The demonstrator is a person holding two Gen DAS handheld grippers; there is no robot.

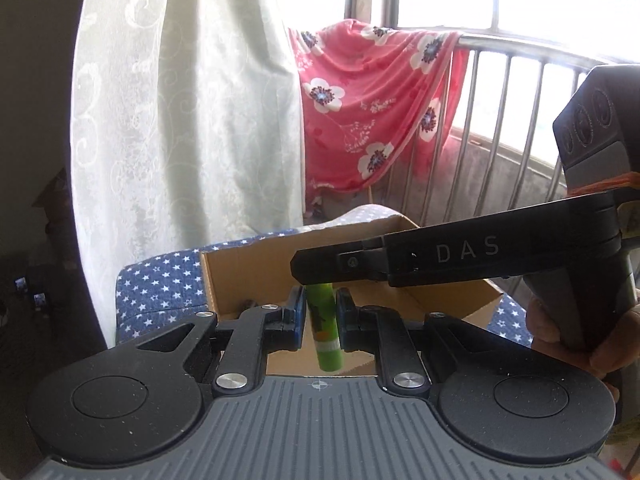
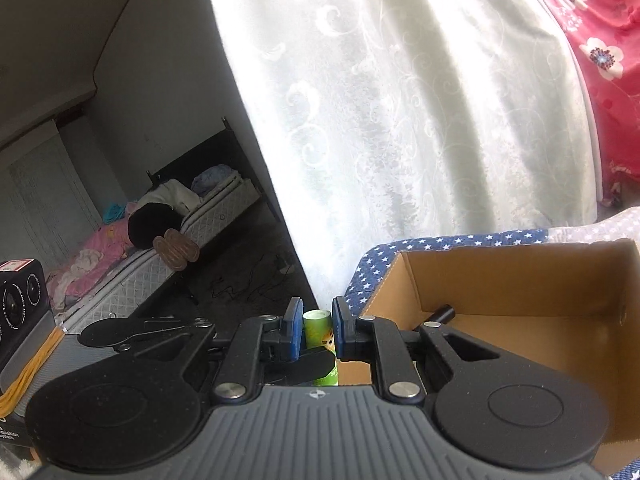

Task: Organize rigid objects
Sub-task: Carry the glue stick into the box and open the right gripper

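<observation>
A green glue stick (image 1: 323, 326) stands upright between the blue pads of my left gripper (image 1: 319, 312), which is shut on it, above an open cardboard box (image 1: 248, 268). My right gripper (image 2: 316, 324) reaches in from the right in the left wrist view (image 1: 308, 270), and its blue pads close on the top of the same green stick (image 2: 317, 322). Both grippers hold the stick at the box's near left edge. A dark cylindrical object (image 2: 445, 313) lies inside the box (image 2: 520, 280).
The box sits on a blue star-patterned cloth (image 1: 160, 288). A white curtain (image 1: 184, 120) hangs behind, with a pink floral blanket (image 1: 372, 100) over a metal railing (image 1: 504, 92). A bed (image 2: 168, 236) lies far left in the right wrist view.
</observation>
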